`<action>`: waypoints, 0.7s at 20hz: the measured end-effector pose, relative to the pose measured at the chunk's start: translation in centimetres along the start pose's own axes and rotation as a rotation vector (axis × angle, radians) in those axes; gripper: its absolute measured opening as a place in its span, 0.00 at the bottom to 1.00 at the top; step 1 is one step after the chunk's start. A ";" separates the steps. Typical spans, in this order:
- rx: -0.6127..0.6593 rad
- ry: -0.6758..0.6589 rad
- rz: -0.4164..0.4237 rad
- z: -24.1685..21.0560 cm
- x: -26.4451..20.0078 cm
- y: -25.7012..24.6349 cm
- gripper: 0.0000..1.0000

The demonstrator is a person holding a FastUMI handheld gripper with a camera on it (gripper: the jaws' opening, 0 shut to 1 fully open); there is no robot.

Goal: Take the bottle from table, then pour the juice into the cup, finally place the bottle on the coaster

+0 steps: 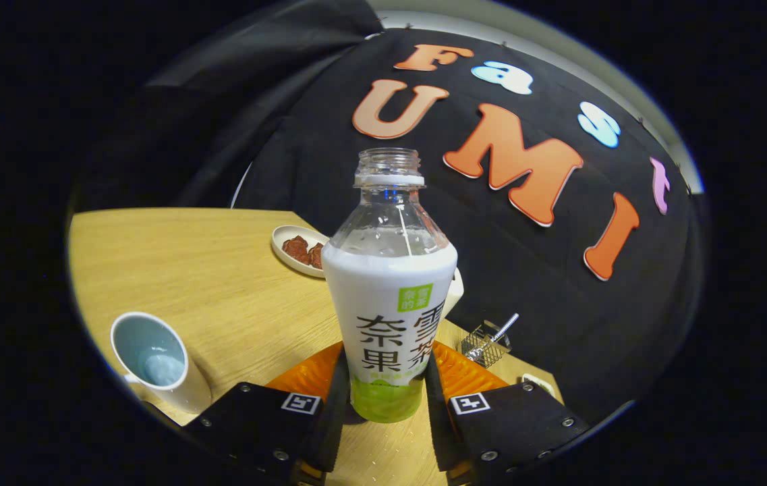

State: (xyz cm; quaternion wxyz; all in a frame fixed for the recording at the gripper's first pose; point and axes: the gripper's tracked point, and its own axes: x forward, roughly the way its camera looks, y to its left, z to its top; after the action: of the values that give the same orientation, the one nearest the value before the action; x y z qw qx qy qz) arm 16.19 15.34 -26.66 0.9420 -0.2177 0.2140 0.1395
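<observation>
A clear bottle [388, 297] with a white and green label and no cap stands between my fingers. My gripper [386, 381] is shut on its lower part, one finger [336, 398] pressing on each side. White liquid fills it up to the shoulder. A white cup [160, 364] with a pale blue inside sits on the wooden table [221, 283], to the left of my fingers; its bottom holds a little pale liquid. I cannot tell whether the bottle's base touches the table.
Beyond the bottle, a small white dish [295, 250] holds red-brown pieces. A small wire metal object [488, 344] lies to the right near the table's edge, with a white item [454, 290] partly hidden behind the bottle. The black cloth wall stands close behind.
</observation>
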 end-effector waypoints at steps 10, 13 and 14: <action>0.553 0.088 0.062 -3.0 4.5 0.1 0.56; 0.528 0.096 0.058 -3.9 4.8 0.7 0.56; 0.515 0.095 0.060 -4.1 4.7 1.0 0.56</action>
State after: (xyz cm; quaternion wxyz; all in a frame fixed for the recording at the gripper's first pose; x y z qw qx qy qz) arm 18.54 15.11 -32.55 0.9507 0.0291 0.2929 0.0980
